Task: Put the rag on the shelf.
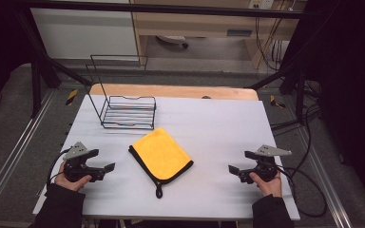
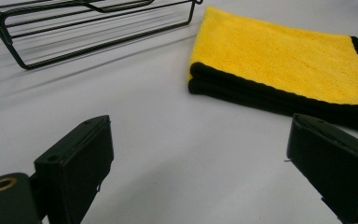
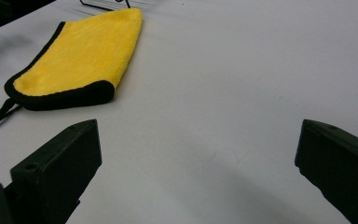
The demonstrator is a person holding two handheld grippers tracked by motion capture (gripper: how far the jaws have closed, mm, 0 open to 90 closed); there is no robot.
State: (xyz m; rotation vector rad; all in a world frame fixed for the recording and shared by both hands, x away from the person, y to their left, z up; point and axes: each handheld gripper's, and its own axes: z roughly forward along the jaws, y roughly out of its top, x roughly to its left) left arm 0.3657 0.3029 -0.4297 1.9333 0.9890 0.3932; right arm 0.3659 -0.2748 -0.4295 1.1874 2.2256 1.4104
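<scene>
A white worktop (image 1: 209, 118) carries everything, with a strip of bare wood showing along its far edge. Toward the far left stands a black wire rack (image 1: 126, 111), its tall back frame rising behind a low slatted basket. Near the middle, just in front of the rack but apart from it, lies a folded yellow microfibre cloth (image 1: 160, 154) with black trim, flat on the worktop, its small black hanging loop (image 1: 158, 191) trailing toward the person. The left tongs (image 1: 105, 169) rest low at the near left, released, jaws spread wide with nothing between them. The right tongs (image 1: 233, 170) sit at the near right, likewise released and empty. Both point inward at the cloth, well apart from it.
</scene>
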